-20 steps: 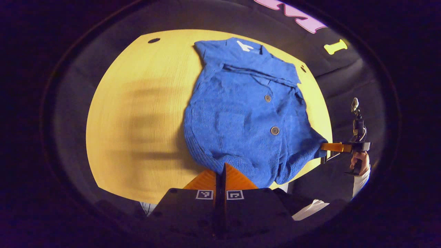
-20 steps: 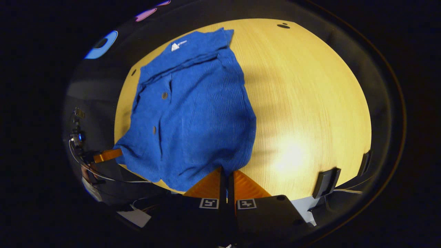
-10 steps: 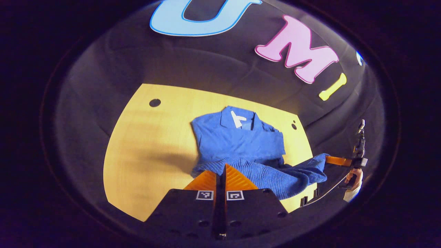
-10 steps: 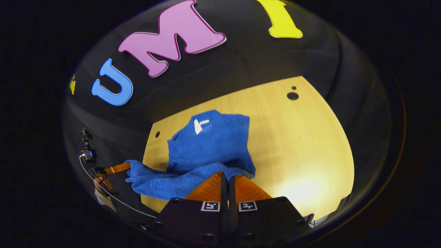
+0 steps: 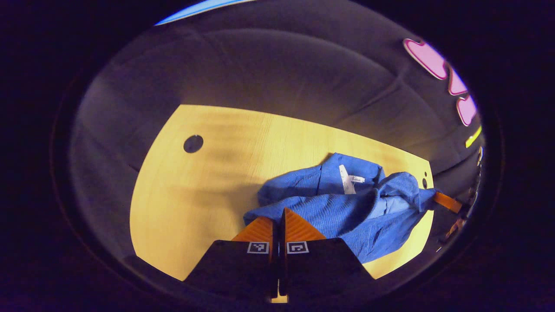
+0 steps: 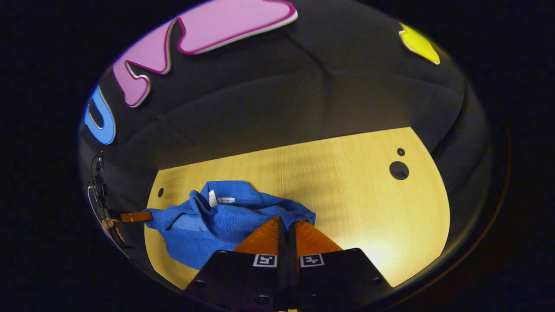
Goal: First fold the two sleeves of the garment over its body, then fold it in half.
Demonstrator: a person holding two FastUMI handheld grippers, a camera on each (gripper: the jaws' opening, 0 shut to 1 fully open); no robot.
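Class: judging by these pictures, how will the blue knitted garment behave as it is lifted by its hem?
Probably floppy: the blue knitted garment sags between the left claw and right claw. Likely light and not slippery, since two pinches hold its ribbed knit.

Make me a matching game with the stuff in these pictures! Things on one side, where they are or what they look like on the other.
Things:
1. garment
2. table
3. white tag
4. round hole

Descriptions:
A. dark spot on bare wood, away from the cloth
B. blue, its bottom edge carried over toward the collar
C. pale yellow wood
D. sewn inside the collar

Pairs: 1-B, 2-C, 3-D, 4-A

The left tool and the right tool each pinch a corner of the hem.
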